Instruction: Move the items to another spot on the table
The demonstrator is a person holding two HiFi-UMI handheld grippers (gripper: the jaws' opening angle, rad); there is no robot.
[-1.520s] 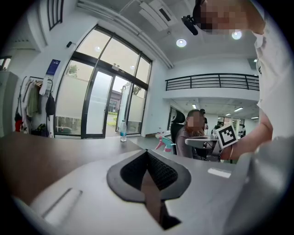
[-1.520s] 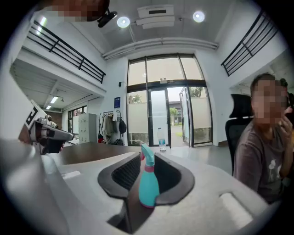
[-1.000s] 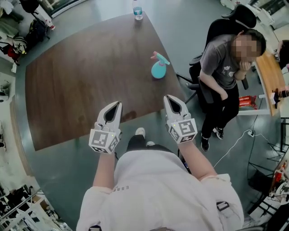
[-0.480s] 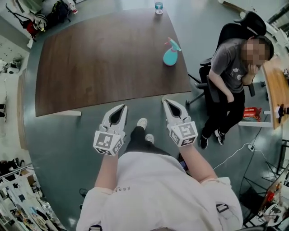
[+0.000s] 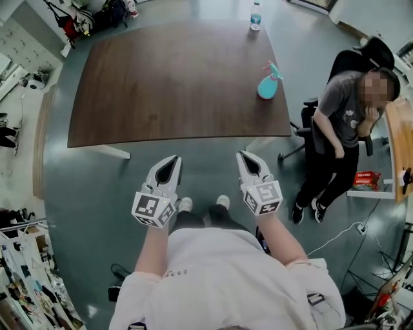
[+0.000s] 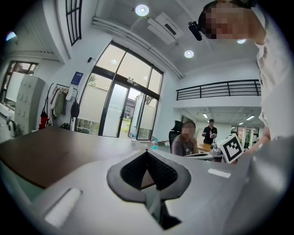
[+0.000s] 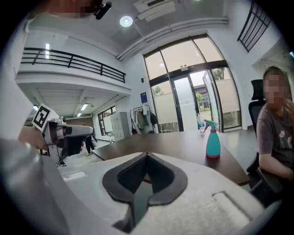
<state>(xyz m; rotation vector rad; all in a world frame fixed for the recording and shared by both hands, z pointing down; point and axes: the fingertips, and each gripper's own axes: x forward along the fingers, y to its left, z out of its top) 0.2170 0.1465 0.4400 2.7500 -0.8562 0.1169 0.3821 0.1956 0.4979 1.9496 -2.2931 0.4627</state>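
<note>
Bottles untouched, both grippers closed and empty

Spray bottle (image 5: 267,85), teal, stands upright near the table's right edge, in the upper right of the head view. My right gripper view shows it right of centre (image 7: 212,140). I judge it light, stiff plastic, smooth-skinned and a little top-heavy at the trigger; how full it is I cannot tell. I would take it at the narrow neck just under the head, not on the rounded belly where the pads could slide.

Water bottle (image 5: 255,16) stands by the table's far edge, at the top of the frame. It is likely thin-walled and easy to dent, so a gentle hold at mid-body suits it.

Both sit on the brown table (image 5: 161,77). My left gripper (image 5: 172,158) and right gripper (image 5: 244,155) hang at lower centre, short of the table, each with jaws pressed together on nothing. A seated person (image 5: 342,122) is at the far right.
</note>
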